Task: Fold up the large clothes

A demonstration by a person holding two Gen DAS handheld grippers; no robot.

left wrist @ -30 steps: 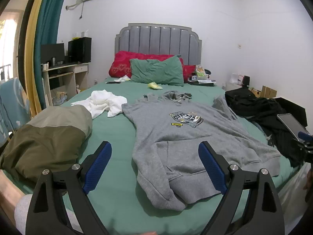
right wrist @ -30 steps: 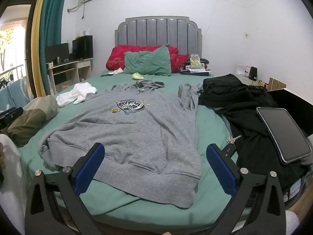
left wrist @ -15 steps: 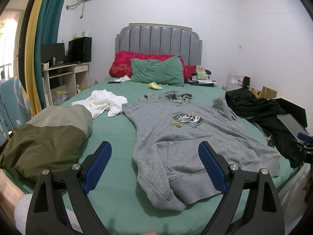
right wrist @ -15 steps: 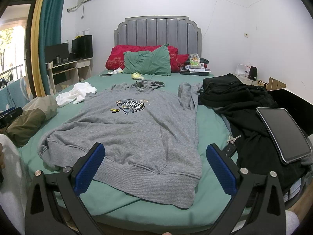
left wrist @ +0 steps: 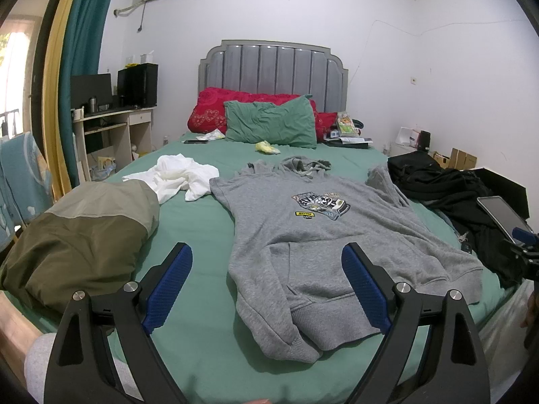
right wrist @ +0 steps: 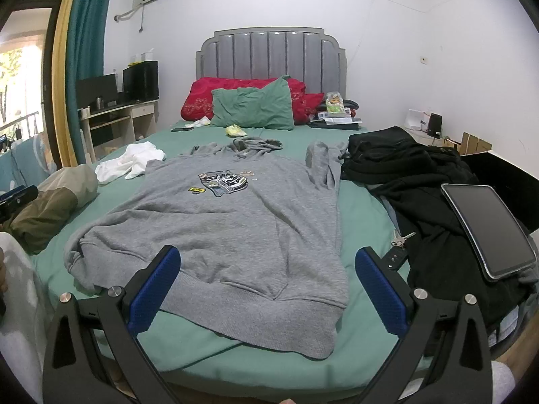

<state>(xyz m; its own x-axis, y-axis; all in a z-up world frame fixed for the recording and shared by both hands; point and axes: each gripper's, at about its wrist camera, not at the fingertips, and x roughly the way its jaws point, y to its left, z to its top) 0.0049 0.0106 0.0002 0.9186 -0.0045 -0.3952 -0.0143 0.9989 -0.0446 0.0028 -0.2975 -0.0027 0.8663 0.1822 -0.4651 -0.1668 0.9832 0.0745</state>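
Nothing moved | hoodie (right wrist: 235,222) flat on bed (right wrist: 363,202) (hand-held grippers open)

Our left gripper (left wrist: 266,284) and right gripper (right wrist: 267,288) had black, angular plastic arms carrying ridged blue pads (left wrist: 362,288), with round silver screws (right wrist: 420,293) at the joints. We wore light grey trousers (left wrist: 35,368).

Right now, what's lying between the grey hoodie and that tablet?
In the right wrist view, keys and a car key fob lie between grey hoodie and tablet, beside black clothes.
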